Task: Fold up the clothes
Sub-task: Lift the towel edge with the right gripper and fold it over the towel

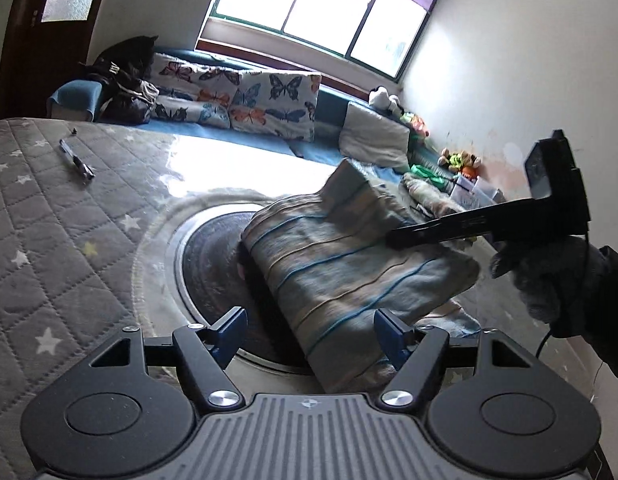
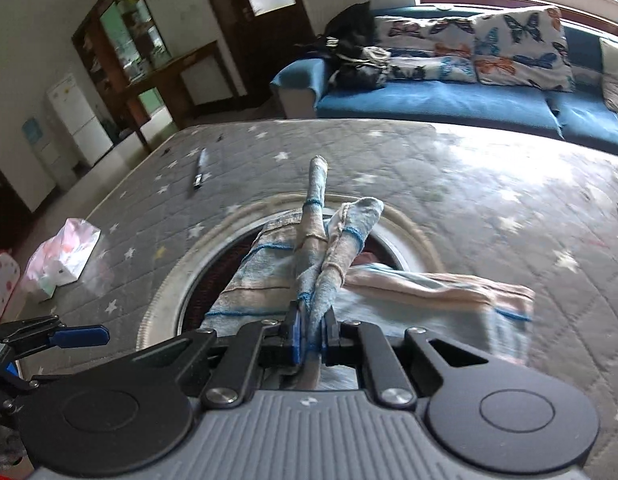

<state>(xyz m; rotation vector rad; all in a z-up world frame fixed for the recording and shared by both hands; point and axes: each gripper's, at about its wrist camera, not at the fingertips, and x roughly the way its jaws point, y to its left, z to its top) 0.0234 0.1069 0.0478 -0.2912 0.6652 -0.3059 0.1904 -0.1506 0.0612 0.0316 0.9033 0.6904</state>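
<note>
A striped blue and beige cloth [image 1: 341, 272] lies folded across a round dark inset [image 1: 211, 256] in the quilted grey table cover [image 1: 61, 232]. My left gripper [image 1: 309, 336] is open, its blue pads on either side of the cloth's near end and not pressing on it. From the right, my right gripper [image 1: 393, 240] holds up a flap [image 1: 349, 192] of the cloth. In the right wrist view, my right gripper [image 2: 311, 336] is shut on a bunched fold of the cloth [image 2: 329, 248], which stands up ahead of the jaws. A blue finger [image 2: 81, 336] of the left gripper shows at the lower left.
A slim pen-like object [image 2: 200, 174] lies on the table cover at the far left. A pink and white bag [image 2: 65, 256] sits at the table's left edge. Behind the table runs a blue sofa [image 2: 449, 100] with butterfly cushions [image 1: 245, 96] and a black bag [image 1: 125, 76].
</note>
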